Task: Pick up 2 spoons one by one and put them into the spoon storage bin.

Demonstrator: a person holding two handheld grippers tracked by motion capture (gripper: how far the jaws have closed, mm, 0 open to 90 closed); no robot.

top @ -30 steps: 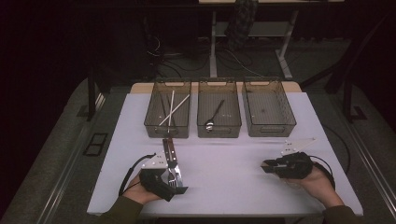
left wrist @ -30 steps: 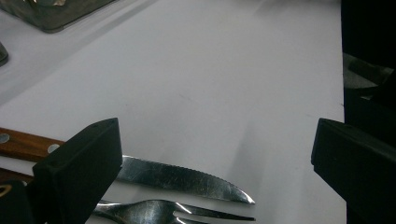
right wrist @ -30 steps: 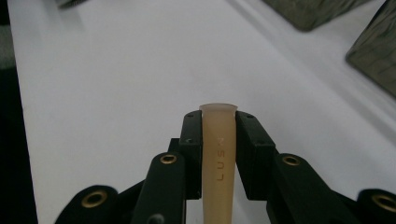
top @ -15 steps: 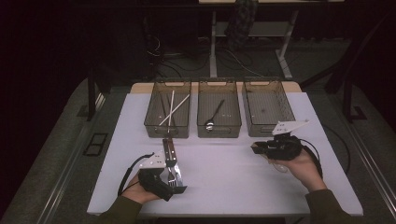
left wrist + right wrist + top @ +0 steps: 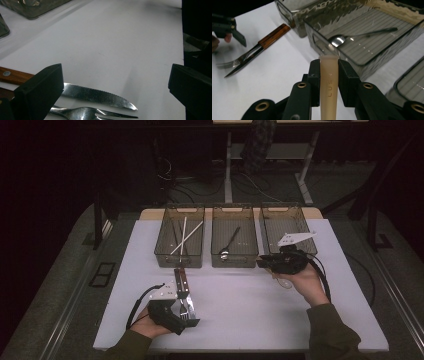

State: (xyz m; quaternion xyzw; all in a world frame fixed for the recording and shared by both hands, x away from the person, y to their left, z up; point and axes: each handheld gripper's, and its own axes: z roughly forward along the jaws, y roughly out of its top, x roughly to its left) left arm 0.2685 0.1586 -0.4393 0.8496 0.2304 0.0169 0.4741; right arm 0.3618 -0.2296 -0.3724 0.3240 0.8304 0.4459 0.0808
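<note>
My right gripper [image 5: 328,65] is shut on a beige plastic handle [image 5: 328,82] with embossed letters; the utensil's other end is hidden. In the high view the right gripper [image 5: 265,262] hovers just in front of the middle bin [image 5: 235,264] and the right bin [image 5: 288,209]. My left gripper [image 5: 186,319] rests at the table's front left. Its jaws stand open [image 5: 115,72]. A wood-handled knife [image 5: 97,96] and a steel fork [image 5: 92,113] lie on the table by its left jaw, untouched. The pair of knife [image 5: 181,282] and fork [image 5: 184,309] points away from the bins.
Three smoky clear bins stand in a row at the back. The left bin [image 5: 165,255] holds white chopsticks [image 5: 184,236]. A dark-handled spoon [image 5: 362,35] lies in the middle one. The white tabletop [image 5: 240,305] spreads between my hands.
My right gripper has risen and moved leftward toward the bins, still clamped on the beige handle. The left gripper, knife and fork have stayed put.
</note>
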